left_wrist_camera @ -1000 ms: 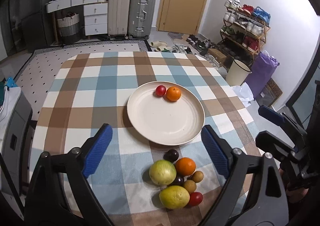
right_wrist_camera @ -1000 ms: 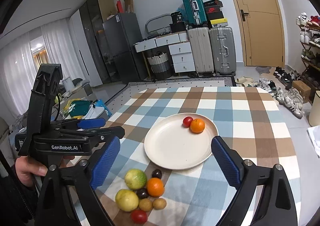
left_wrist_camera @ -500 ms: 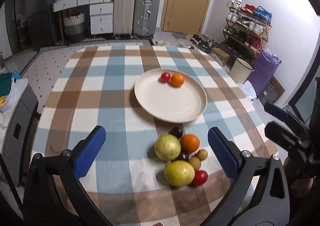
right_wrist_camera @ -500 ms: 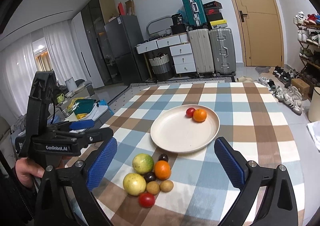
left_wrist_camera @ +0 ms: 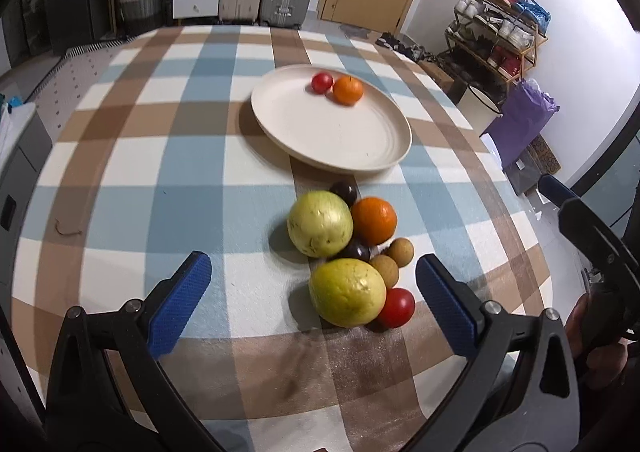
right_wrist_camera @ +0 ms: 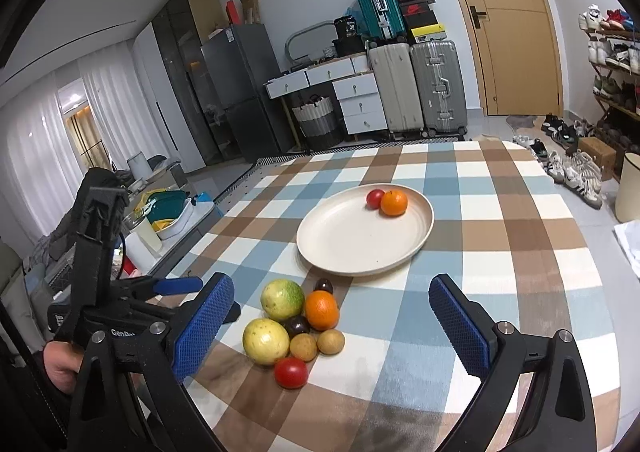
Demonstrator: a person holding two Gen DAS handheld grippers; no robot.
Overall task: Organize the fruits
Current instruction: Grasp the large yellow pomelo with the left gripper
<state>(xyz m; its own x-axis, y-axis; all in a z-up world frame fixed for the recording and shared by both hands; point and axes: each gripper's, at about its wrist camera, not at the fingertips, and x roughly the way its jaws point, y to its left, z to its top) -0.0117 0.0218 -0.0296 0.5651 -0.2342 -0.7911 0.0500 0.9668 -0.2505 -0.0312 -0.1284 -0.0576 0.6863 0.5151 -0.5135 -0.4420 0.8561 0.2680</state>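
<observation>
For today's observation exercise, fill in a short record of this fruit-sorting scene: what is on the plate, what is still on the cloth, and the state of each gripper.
plate: cream, on the checked tablecloth
on plate: one small red fruit, one small orange, touching
on cloth: two yellow-green fruits, a larger orange, two dark plums, two brown longans, one red tomato, all clustered
left gripper: open, empty, nearest yellow-green fruit between its fingers
right gripper: open, empty

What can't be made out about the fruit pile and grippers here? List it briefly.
- Dark fruit mid-pile: mostly hidden by the green-yellow fruit and the orange, left wrist view; kind unclear.
- Second dark fruit: too small, right wrist view.
- Left gripper and right gripper: bodies cut off by bottom edges.
</observation>
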